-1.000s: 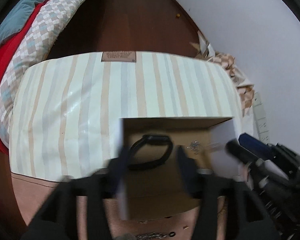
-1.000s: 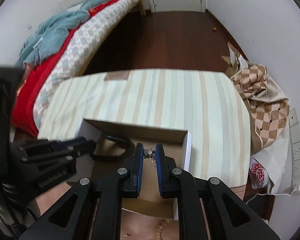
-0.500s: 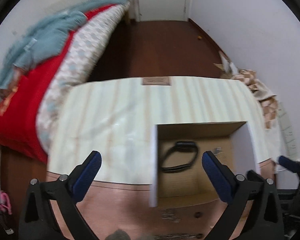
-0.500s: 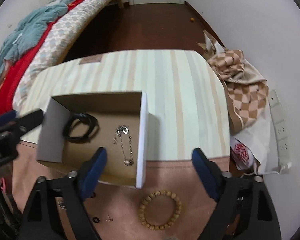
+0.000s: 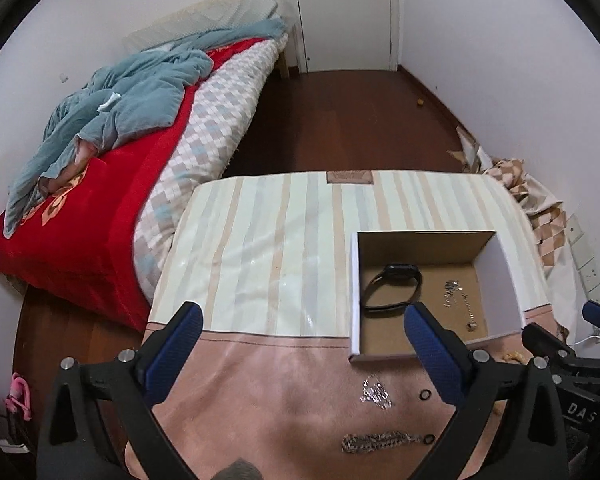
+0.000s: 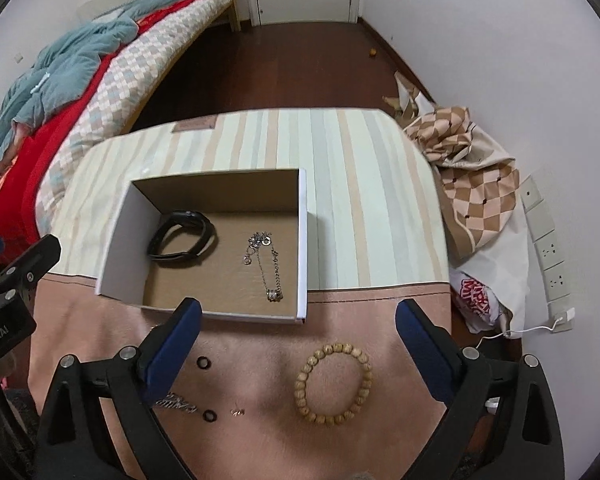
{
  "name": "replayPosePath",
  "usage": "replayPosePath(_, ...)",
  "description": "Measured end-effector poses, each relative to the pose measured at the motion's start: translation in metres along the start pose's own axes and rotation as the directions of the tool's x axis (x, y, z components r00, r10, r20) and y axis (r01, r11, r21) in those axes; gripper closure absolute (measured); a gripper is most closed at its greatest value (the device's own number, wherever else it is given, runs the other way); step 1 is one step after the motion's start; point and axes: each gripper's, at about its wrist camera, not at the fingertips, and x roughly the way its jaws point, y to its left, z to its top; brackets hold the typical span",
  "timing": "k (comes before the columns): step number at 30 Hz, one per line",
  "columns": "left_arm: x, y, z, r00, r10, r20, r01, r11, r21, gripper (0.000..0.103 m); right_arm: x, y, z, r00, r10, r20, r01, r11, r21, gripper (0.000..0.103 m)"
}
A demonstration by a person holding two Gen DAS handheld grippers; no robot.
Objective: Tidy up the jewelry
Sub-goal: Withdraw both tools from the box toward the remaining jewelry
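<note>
Both grippers were seen hovering above the table [image 6: 380,200], empty. The left gripper [image 5: 304,344] was held with its jaws spread as wide as they go, nothing between the blue pads. The right gripper [image 6: 296,340] was likewise spread wide, nothing pinched.

One open cardboard box [image 6: 120,240] was found on the table, astride the line where the striped cloth meets the pink band. Two pieces were counted inside it: one black wristband [image 6: 182,240] on the left of the box floor, and one thin silver chain [image 6: 266,264] to its right, stretched near to far. The two were lying apart, not touching.

Outside the box, on the pink band near the cameras, more pieces were counted. One wooden bead bracelet [image 6: 334,384] was lying flat in a ring, just nearer than the box's right corner. Two small black rings [image 6: 203,363] [image 6: 209,415] were spotted to its left, one nearer than the other. One tiny pinkish piece [image 6: 237,412] was seen just right of the nearer ring, too small to be named. In the left wrist view, one crumpled silver chain [image 5: 376,392] and one thick silver link chain [image 5: 380,442] were picked out, the thick one nearer.

One bed [image 5: 100,208] with a red cover was noted far left.
</note>
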Motion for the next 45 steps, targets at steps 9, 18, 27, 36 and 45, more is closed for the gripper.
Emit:
replayPosePath(9, -0.052, 0.008, -0.016, 0.998, -0.021, 0.063, 0.02, 1.0, 0.005, 0.0, -0.059, 0.006, -0.015, 0.994, -0.028, 0.103, 0.029, 1.0, -0.005, 0.005)
replayPosePath(18, -0.071, 0.016, -0.023, 0.996, -0.032, 0.082, 0.033, 0.999, -0.017, 0.0, -0.095, 0.008, -0.024, 0.988, -0.012, 0.154, 0.012, 1.0, -0.004, 0.005)
replayPosePath(27, -0.03, 0.018, -0.062, 0.999, -0.002, -0.045, 0.001, 1.0, -0.018, 0.0, -0.064, -0.015, -0.056, 0.998, 0.009, 0.07, -0.014, 0.997, 0.078, 0.004)
replayPosePath(36, 0.048, 0.006, -0.121, 0.963, -0.057, -0.262, 0.06, 0.998, 0.004, 0.001, 0.023, -0.081, -0.116, 0.993, 0.027, -0.111, 0.005, 0.961, 0.276, 0.008)
replayPosePath(45, 0.077, -0.011, -0.136, 0.922, -0.186, -0.34, 0.179, 0.982, -0.054, 0.026, 0.055, -0.093, -0.12, 0.99, 0.018, -0.137, 0.024, 0.954, 0.297, 0.013)
